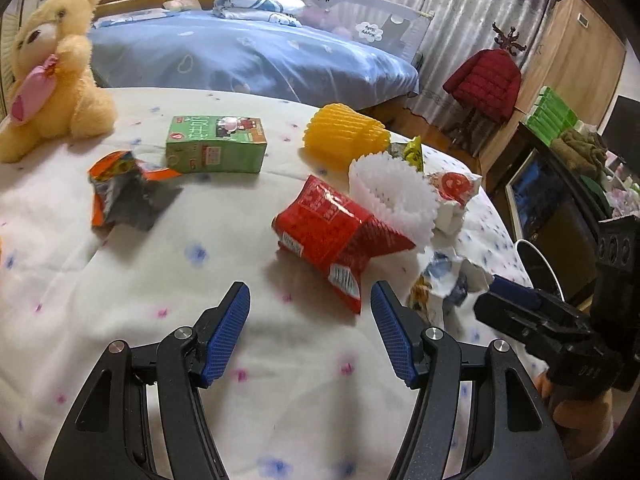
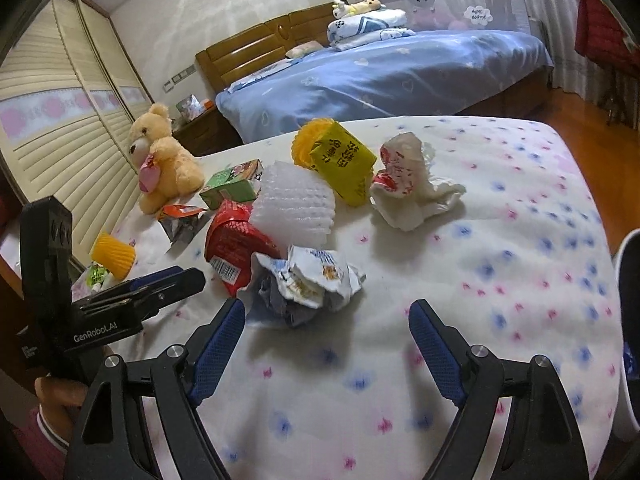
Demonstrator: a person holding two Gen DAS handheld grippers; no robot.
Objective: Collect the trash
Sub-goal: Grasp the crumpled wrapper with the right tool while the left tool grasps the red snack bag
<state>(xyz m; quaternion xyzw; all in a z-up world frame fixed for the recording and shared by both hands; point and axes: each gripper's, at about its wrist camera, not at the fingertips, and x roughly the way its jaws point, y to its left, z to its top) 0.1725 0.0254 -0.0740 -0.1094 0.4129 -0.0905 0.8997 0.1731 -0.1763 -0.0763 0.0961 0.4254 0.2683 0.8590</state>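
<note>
Trash lies on a floral-covered table (image 1: 200,248). In the left wrist view my left gripper (image 1: 310,294) is open and empty, just short of a red snack wrapper (image 1: 332,232). Beyond are a white foam net (image 1: 394,196), a yellow foam net (image 1: 344,138), a green carton (image 1: 216,144) and an orange-silver wrapper (image 1: 124,192). In the right wrist view my right gripper (image 2: 326,312) is open and empty, just short of a crumpled white-blue wrapper (image 2: 308,276). Behind it lie the red wrapper (image 2: 232,240), white foam net (image 2: 294,200), a yellow packet (image 2: 344,160) and crumpled white paper (image 2: 412,184).
A teddy bear (image 1: 52,72) sits at the table's far left. A second yellow foam net (image 2: 114,254) lies near the left edge. A blue bed (image 1: 248,56) stands behind. A red jacket (image 1: 484,82) and shelves (image 1: 560,184) stand right. A white bin rim (image 2: 624,320) shows at right.
</note>
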